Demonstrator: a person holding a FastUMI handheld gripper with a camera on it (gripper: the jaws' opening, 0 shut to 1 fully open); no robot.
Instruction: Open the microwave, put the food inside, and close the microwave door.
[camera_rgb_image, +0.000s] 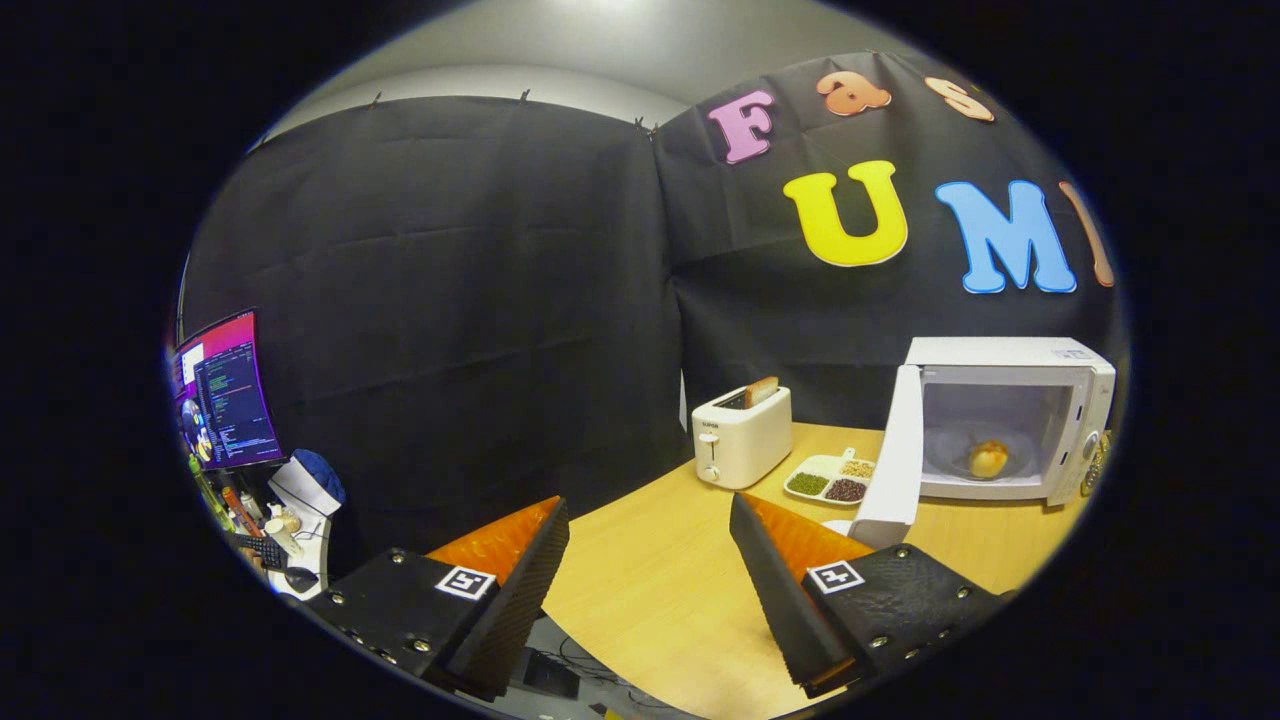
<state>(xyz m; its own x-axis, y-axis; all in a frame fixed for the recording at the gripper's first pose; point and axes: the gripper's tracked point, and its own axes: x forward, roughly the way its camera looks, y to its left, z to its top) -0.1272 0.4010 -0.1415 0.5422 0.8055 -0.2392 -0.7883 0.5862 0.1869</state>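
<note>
Gripper (650, 520) jaws wide apart, nothing btwn ribbed pads. Boxy white microwave (1010, 415) door (890, 455) open, round bun (988, 458) inside on glass plate

Your claw (650, 520) has two wedge-shaped fingers (520, 580) with ribbed inner faces, spread apart, screw-studded mounts, each bearing a square tag.

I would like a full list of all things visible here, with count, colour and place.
microwave: one, white, on the table beyond the fingers, door open
bread roll: one, golden, inside the microwave
toaster: one, white, beside the microwave, a slice in its slot
divided dish: one, white, between toaster and microwave door, holding grains
table: one, light wood
monitor: one, lit, off beside the table
gripper: one, fingers open, nothing between them
</note>
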